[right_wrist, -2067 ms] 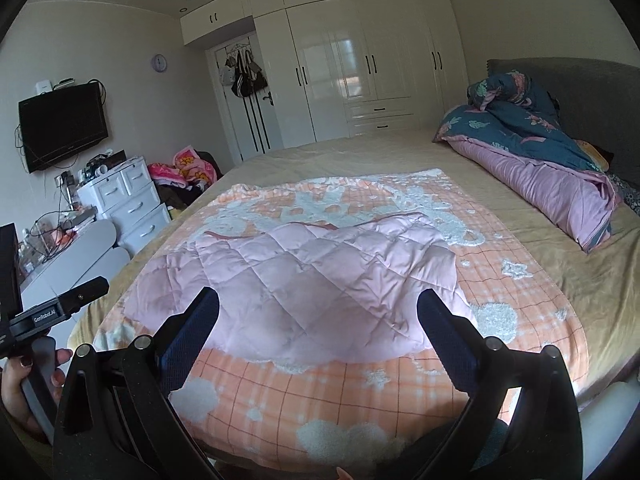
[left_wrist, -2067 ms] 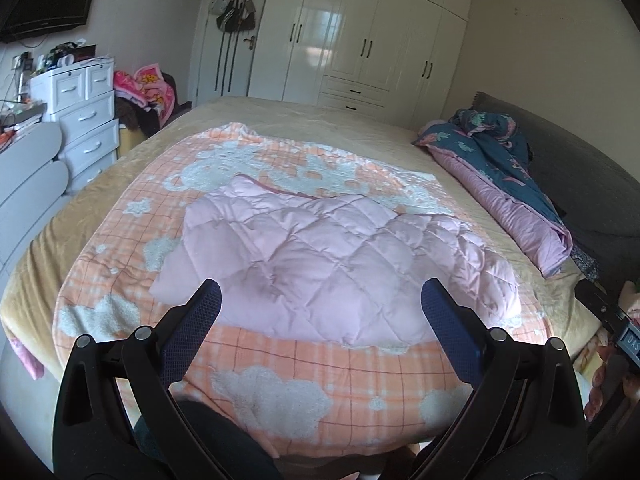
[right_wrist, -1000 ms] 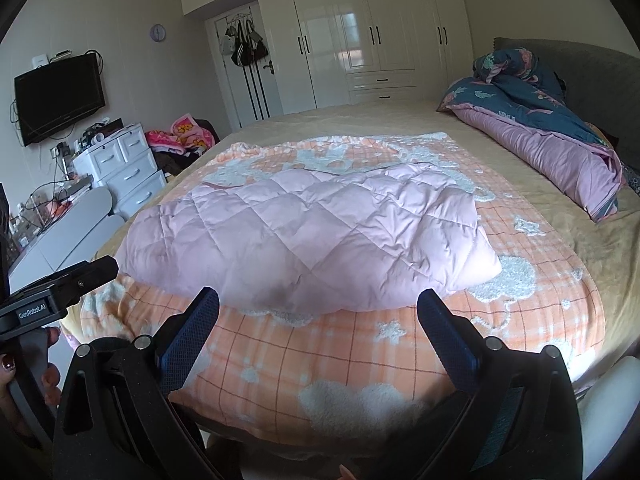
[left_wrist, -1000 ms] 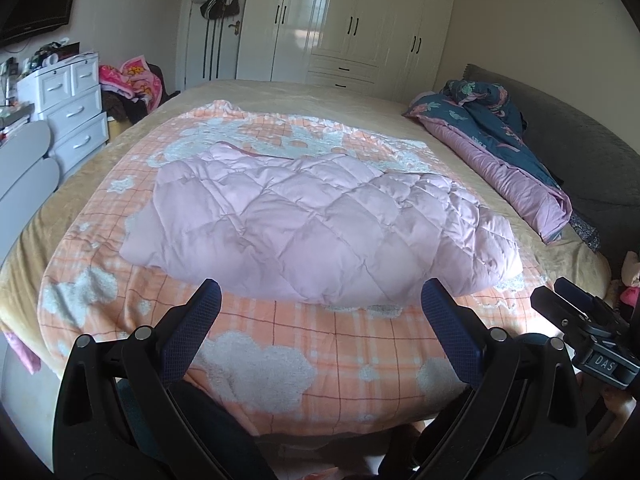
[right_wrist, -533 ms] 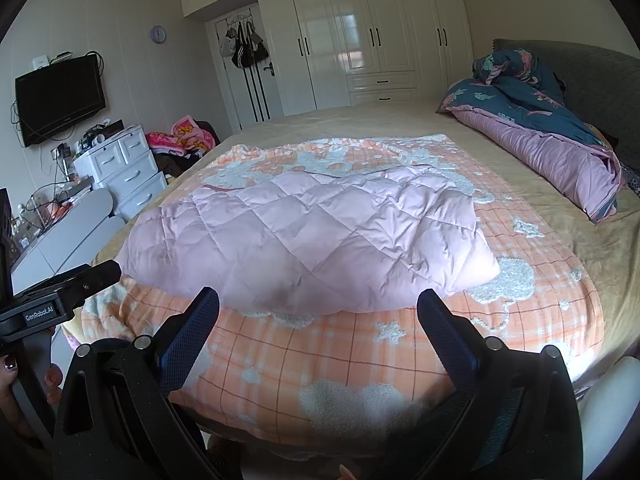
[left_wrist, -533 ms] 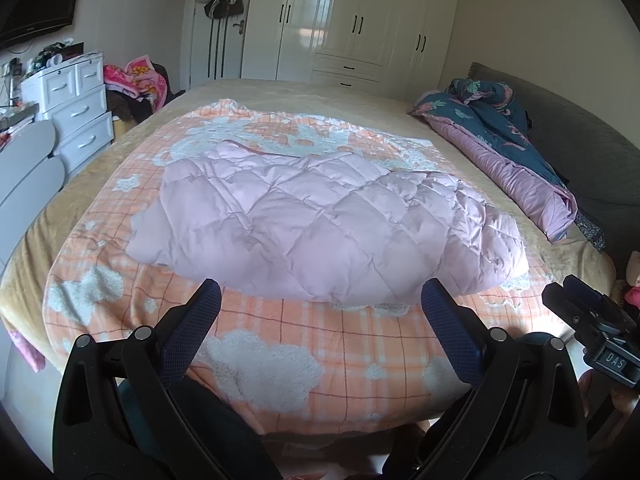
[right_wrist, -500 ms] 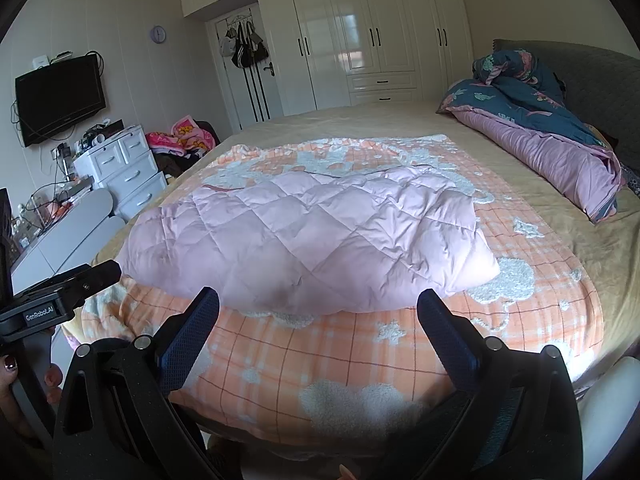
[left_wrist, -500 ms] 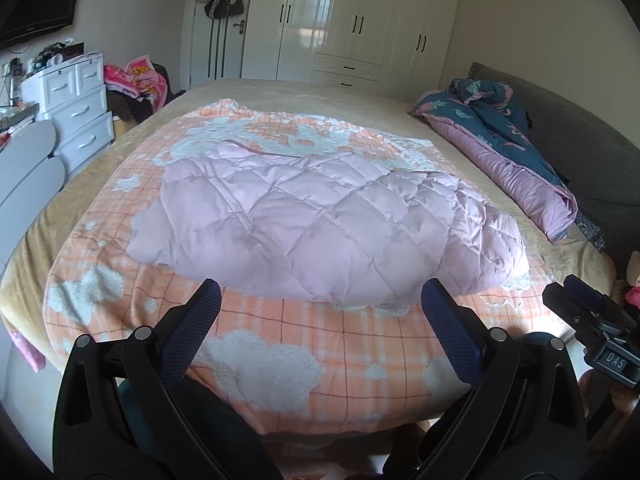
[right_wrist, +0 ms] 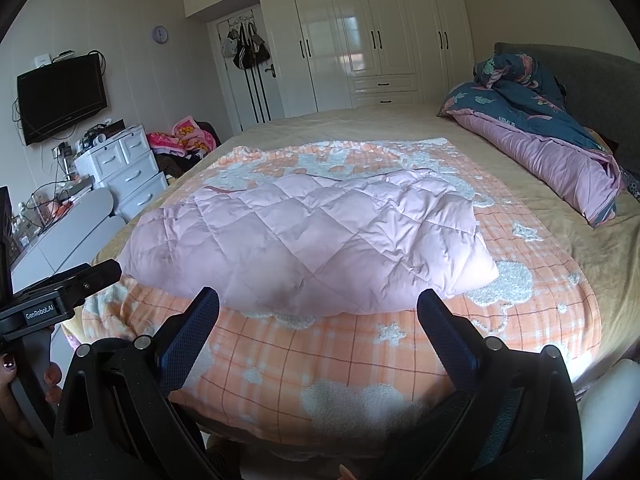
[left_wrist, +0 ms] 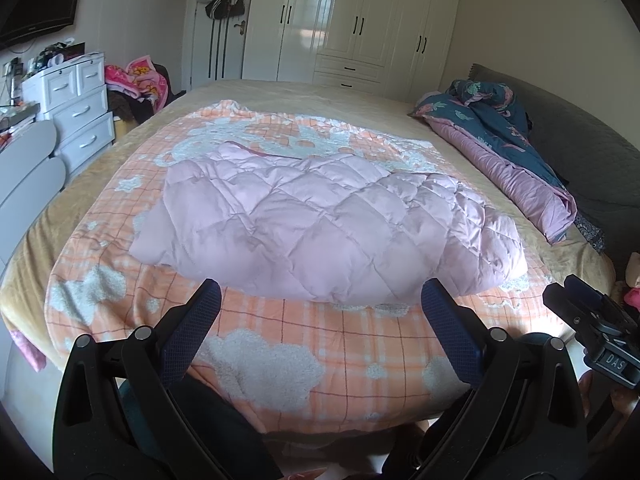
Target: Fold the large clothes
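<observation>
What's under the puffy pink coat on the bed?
The pink quilted coat lies on an orange checked blanket with white fluffy clouds, spread over a beige bedcover. Whether anything else hides beneath the coat cannot be seen.

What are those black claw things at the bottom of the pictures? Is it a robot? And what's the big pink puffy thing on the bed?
No robot here. A person holds a tool in each hand, and each tool has two blue-tipped fingers that pinch like tongs. A small camera sits on each tool and looks out between its fingers, so one picture comes from the left gripper and the other from the right gripper. Each picture also catches the other tool at its edge. Both grippers are open and hold nothing. On the bed lies an orange blanket with white clouds, and on top of it a pink quilted coat, waiting to be folded. A rolled blue and purple duvet lies by the headboard.
</observation>
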`<move>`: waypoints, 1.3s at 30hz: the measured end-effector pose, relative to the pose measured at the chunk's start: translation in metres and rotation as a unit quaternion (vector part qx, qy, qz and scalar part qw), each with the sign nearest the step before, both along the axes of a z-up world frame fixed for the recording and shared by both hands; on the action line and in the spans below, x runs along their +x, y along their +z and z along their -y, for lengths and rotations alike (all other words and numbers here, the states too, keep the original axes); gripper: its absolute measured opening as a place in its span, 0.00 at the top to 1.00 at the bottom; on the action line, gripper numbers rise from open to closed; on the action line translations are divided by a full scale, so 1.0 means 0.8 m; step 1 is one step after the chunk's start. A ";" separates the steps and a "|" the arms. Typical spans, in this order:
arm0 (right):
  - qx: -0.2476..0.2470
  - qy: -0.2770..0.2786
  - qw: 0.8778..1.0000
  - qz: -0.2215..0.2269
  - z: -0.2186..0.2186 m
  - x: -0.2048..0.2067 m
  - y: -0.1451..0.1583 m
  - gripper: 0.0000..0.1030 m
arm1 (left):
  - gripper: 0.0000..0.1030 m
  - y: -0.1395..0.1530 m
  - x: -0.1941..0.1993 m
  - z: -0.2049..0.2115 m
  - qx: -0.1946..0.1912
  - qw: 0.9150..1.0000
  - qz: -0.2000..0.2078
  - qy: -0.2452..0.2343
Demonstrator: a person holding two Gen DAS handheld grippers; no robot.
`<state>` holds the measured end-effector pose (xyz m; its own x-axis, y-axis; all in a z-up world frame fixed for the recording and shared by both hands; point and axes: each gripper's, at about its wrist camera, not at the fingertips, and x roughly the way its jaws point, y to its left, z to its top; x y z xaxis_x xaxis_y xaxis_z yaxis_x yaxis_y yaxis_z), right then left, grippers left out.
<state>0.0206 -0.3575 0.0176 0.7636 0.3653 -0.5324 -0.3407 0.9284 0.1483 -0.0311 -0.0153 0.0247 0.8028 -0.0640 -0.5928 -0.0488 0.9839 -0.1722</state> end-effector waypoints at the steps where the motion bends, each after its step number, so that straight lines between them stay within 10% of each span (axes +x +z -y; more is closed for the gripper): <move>1: 0.000 0.000 1.000 0.000 0.000 0.000 0.000 0.04 | 0.09 0.000 0.000 0.000 -0.001 1.000 0.000 -0.001; 39: -0.004 0.000 1.000 0.003 -0.003 -0.002 0.001 0.04 | 0.09 0.005 -0.004 0.000 0.004 1.000 0.000 0.003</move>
